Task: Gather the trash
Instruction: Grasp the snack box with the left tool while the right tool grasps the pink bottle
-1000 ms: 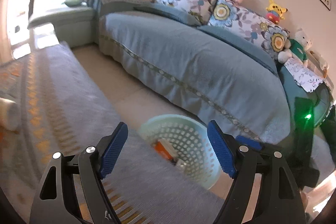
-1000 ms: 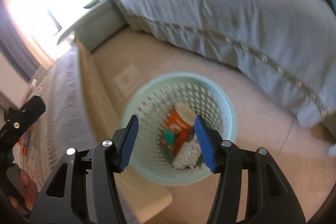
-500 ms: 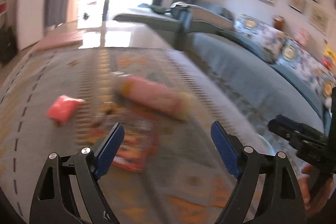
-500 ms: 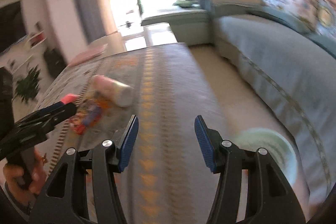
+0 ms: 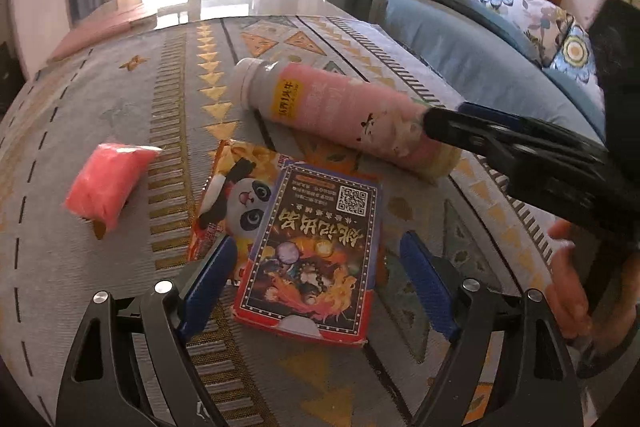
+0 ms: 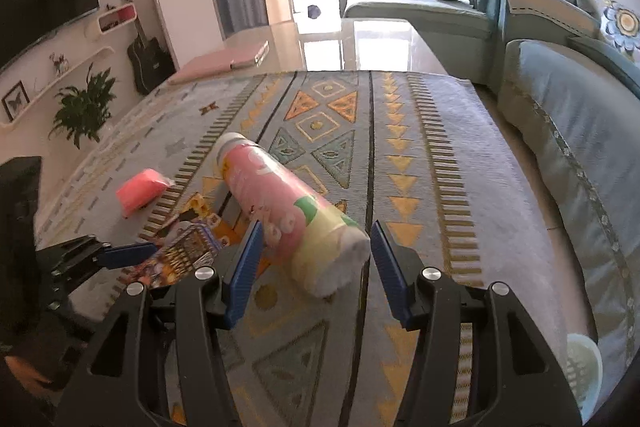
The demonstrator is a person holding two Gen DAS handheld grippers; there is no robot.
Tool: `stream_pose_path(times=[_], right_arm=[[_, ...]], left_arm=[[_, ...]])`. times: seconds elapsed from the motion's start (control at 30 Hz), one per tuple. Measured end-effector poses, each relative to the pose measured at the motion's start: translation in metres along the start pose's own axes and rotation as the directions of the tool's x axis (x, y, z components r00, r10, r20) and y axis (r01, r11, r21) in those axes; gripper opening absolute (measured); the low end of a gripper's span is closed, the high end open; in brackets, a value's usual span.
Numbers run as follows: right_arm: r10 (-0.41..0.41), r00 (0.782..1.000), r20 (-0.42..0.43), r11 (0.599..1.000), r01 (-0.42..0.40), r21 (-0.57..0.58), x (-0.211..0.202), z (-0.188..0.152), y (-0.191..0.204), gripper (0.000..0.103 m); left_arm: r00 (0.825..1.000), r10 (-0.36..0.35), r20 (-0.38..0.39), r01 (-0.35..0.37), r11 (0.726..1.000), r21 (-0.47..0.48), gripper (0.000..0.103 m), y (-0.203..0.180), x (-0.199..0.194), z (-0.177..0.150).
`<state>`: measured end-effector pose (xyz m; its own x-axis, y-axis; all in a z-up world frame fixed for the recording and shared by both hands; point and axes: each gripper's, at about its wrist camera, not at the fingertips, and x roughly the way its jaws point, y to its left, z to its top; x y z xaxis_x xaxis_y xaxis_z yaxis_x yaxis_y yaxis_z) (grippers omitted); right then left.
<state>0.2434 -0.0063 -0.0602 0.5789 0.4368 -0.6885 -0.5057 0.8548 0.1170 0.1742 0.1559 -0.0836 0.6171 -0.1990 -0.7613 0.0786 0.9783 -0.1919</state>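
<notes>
Grippers angled down at the table: left gripper (image 5: 316, 279) jaws apart over box (image 5: 316, 251), right gripper (image 6: 316, 267) jaws apart around bottle (image 6: 288, 211).

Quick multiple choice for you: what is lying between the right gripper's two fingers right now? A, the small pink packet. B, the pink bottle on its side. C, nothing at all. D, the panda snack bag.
B: in the right wrist view the base end of the pink bottle, lying on its side on the patterned cloth, sits between the open right gripper's fingers, not yet pressed.
</notes>
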Motion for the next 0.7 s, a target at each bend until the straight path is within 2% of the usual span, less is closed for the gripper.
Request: stream_pose_path(times=[0.13, 0.2, 0.27, 0.37, 0.57, 0.7], right_arm=[[-0.003, 0.999, -0.043, 1.0, 0.004, 0.01, 0.02, -0.001, -0.003, 0.061], [0.016, 0.998, -0.063, 1.0, -0.015, 0.006, 0.022, -0.002, -0.001, 0.062], [0.036, 0.996, -0.082, 0.999, -0.035, 0.012, 0.022, -0.004, 0.001, 0.056], [0.049, 0.994, -0.095, 0.999, -0.048, 0.006, 0.014, -0.012, 0.008, 0.051], [0.011, 0.996, -0.092, 0.999, -0.014, -0.03, -0.011, -0.034, 0.034, 0.049], [-0.01, 0.995, -0.103, 1.0, 0.008, -0.021, -0.049, -0.066, 0.041, 0.049]], left_arm=[[0.998, 0.055, -0.003, -0.055, 0.998, 0.037, 0.062, -0.008, 0.004, -0.005], [0.999, 0.051, -0.004, -0.051, 0.998, 0.045, 0.061, -0.009, 0.002, -0.008], [0.998, 0.057, -0.006, -0.056, 0.997, 0.049, 0.06, -0.008, -0.002, -0.013], [0.999, 0.05, -0.012, -0.05, 0.999, 0.023, 0.06, -0.003, -0.008, -0.019], [0.998, 0.061, 0.026, -0.059, 0.996, -0.066, 0.059, 0.018, -0.041, -0.044], [0.996, 0.068, 0.052, -0.062, 0.993, -0.103, 0.058, 0.028, -0.062, -0.063]])
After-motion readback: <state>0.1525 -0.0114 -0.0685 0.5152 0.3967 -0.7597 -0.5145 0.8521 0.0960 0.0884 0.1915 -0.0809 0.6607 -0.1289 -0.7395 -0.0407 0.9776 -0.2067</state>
